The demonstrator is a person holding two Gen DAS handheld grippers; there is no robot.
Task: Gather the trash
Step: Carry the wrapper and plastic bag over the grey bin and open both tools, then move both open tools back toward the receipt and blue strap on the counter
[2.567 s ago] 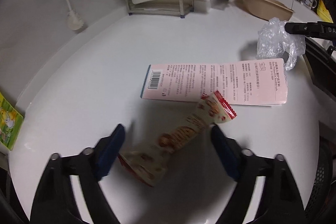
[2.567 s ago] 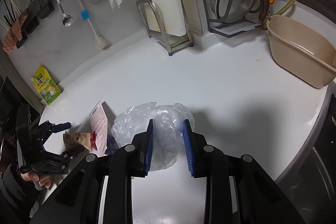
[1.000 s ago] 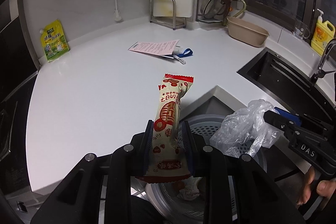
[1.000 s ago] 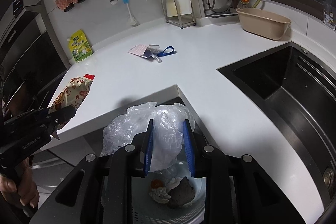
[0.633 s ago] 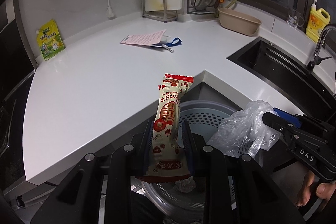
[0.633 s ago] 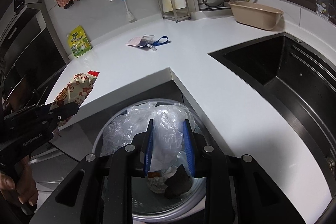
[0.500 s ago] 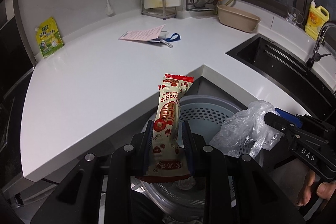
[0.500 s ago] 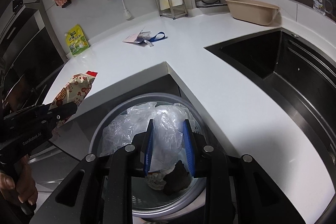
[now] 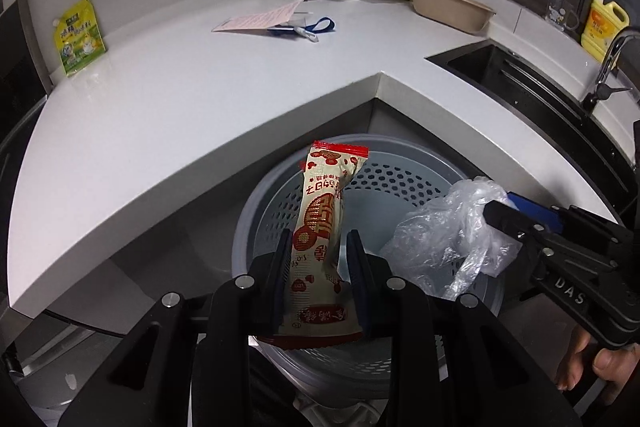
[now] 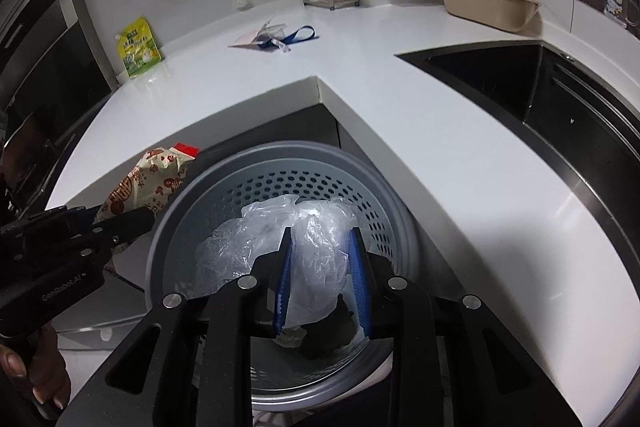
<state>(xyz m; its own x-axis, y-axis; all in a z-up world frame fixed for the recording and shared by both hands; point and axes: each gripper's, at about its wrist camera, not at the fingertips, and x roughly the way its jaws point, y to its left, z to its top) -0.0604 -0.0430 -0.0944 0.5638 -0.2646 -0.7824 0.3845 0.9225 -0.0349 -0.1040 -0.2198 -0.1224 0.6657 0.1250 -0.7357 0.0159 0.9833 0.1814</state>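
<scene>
My left gripper [image 9: 318,247] is shut on a red and cream snack wrapper [image 9: 324,211], held upright over the grey perforated trash bin [image 9: 256,203]. My right gripper [image 10: 320,239] is shut on a crumpled clear plastic bag [image 10: 316,247], held over the same bin [image 10: 248,155], which has dark and pale scraps at its bottom [image 10: 320,343]. The wrapper [image 10: 148,179] and left gripper show at the bin's left rim in the right wrist view. The bag [image 9: 448,231] and right gripper show at the right in the left wrist view.
The bin stands below the inner corner of the white L-shaped counter [image 9: 200,87]. On the counter lie a pink package with a blue strap [image 9: 272,21], a green pouch [image 9: 78,37] and a beige tub [image 9: 448,7]. A black sink [image 10: 540,87] is at the right.
Both grippers have carried the wrapper and the bag from the counter down and over the bin, and the bin now fills more of both views. Both stay shut.
</scene>
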